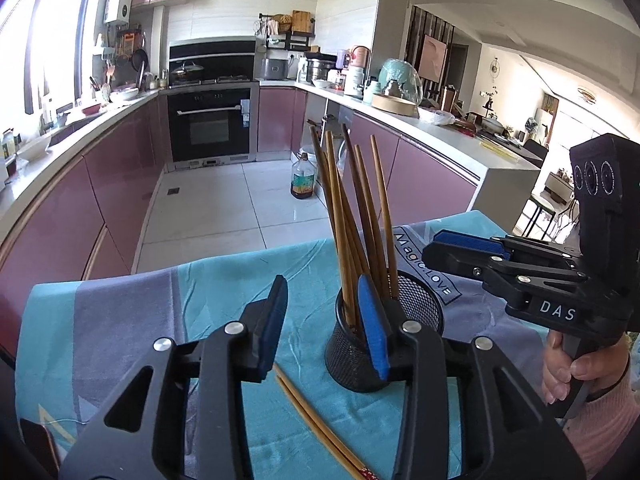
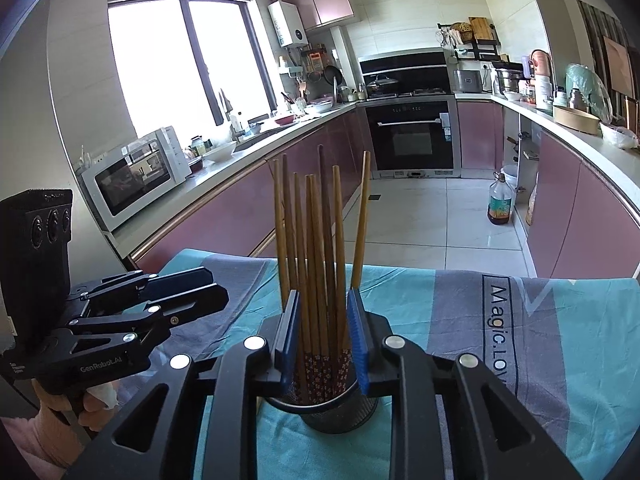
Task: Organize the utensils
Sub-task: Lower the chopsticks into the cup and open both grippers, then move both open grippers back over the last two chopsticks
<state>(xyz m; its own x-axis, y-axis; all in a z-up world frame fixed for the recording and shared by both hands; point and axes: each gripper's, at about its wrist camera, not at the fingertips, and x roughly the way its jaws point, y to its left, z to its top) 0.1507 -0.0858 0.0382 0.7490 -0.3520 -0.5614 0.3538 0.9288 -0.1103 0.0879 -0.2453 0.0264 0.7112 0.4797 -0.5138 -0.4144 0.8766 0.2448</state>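
A black mesh cup [image 1: 416, 312] stands on the blue cloth and holds several wooden chopsticks [image 1: 360, 216], upright and fanned out. It also shows in the right wrist view [image 2: 340, 412] with the chopsticks [image 2: 316, 248]. A loose pair of chopsticks [image 1: 316, 428] lies flat on the cloth, below my left gripper [image 1: 324, 328]. My left gripper is open and empty, its right finger in front of the cup. My right gripper [image 2: 324, 340] is open, its pads on either side of the chopstick bundle just above the cup's rim. It also shows from the side in the left wrist view [image 1: 460, 248].
The blue and grey cloth [image 2: 520, 340] covers the table, whose far edge drops to the tiled kitchen floor [image 1: 224, 200]. An oil bottle [image 1: 303, 178] stands on the floor. Pink cabinets and cluttered counters line both sides.
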